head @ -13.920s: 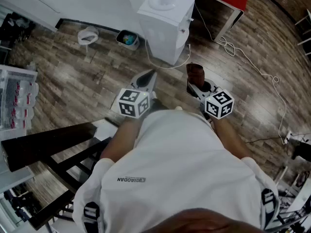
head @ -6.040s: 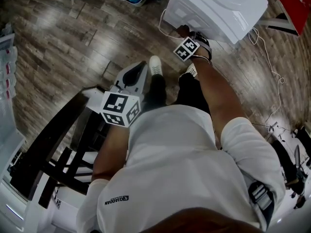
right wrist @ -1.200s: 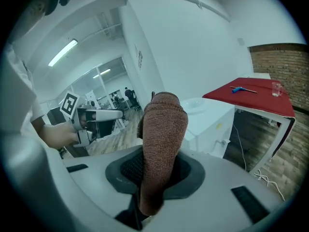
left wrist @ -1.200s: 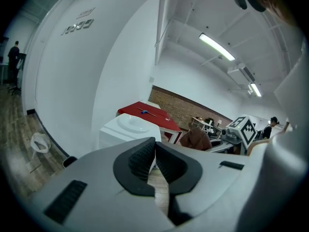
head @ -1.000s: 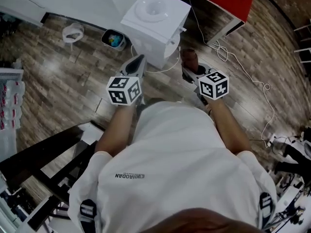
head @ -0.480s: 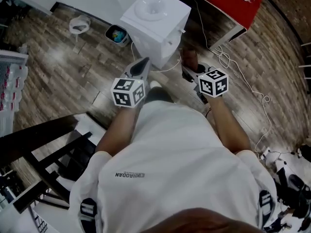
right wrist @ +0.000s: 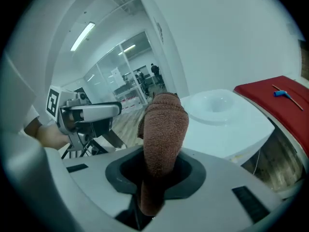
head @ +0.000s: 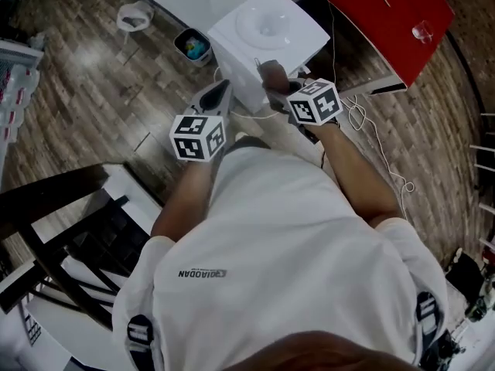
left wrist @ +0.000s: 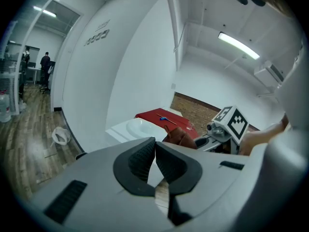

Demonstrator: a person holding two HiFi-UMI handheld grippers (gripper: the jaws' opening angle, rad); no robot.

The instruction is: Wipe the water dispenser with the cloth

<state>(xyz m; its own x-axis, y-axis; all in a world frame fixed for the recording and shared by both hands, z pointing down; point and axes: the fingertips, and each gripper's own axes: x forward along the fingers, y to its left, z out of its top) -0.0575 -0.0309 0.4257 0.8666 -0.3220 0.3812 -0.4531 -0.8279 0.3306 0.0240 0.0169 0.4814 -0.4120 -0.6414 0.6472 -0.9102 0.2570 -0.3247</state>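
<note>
The white water dispenser (head: 267,29) stands on the wood floor in front of me, its round top recess facing up. My right gripper (head: 288,91) is shut on a brown cloth (head: 271,74), which is held up at the dispenser's near right edge. In the right gripper view the cloth (right wrist: 163,129) stands upright between the jaws, with the dispenser top (right wrist: 222,112) just beyond it. My left gripper (head: 219,93) hangs to the dispenser's near left, jaws closed with nothing in them. From the left gripper view I see the dispenser top (left wrist: 131,128) and the cloth (left wrist: 181,138).
A red table (head: 379,14) with a glass (head: 421,31) stands behind the dispenser at the right. White cables (head: 363,118) lie on the floor at the right. A small bin (head: 192,46) sits left of the dispenser. A dark chair frame (head: 69,230) stands at my left.
My right gripper has carried the cloth up and to the left, from beside the dispenser to its near top edge. The left gripper has stayed about where it was.
</note>
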